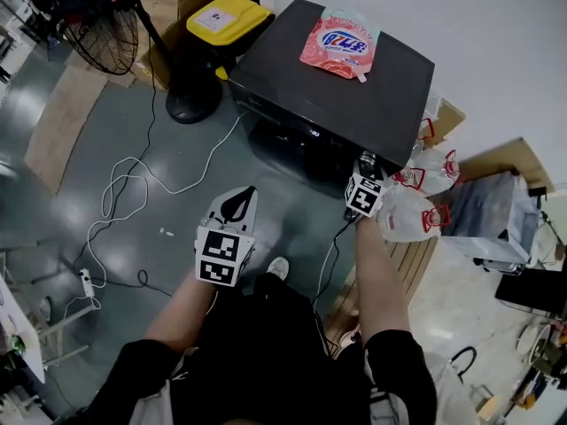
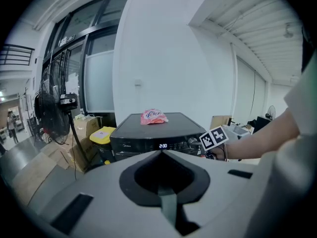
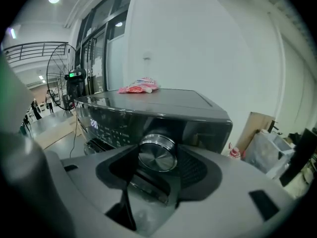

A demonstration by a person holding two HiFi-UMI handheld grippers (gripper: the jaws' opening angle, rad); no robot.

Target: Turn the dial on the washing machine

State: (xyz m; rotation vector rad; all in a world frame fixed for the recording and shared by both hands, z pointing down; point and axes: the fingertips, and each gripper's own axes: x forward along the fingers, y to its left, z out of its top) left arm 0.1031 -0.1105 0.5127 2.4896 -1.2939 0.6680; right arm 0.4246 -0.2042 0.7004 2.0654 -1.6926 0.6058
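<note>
Right claw [image 3: 158, 158] pinched dial [image 3: 156, 151] on washer [image 1: 354, 96]; in head view dial was hardly visible behind marker cube [image 1: 363, 195]. Left claw [image 2: 161, 155] was pressed together, w/ nothing.

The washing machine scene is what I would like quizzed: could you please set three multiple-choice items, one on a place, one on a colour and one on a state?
1. Where does the pink pouch lie?
A. on a chair
B. on top of the washing machine
C. in a basket

2. What colour is the lid of the bin beside the machine?
A. yellow
B. blue
C. red

3. What stands between the jaws of the right claw?
A. nothing
B. a spoon
C. the dial

Answers:
1 B, the head view shows it on the dark lid.
2 A, plainly yellow there.
3 C, the right gripper view shows the silver knob flanked by both jaws.
</note>
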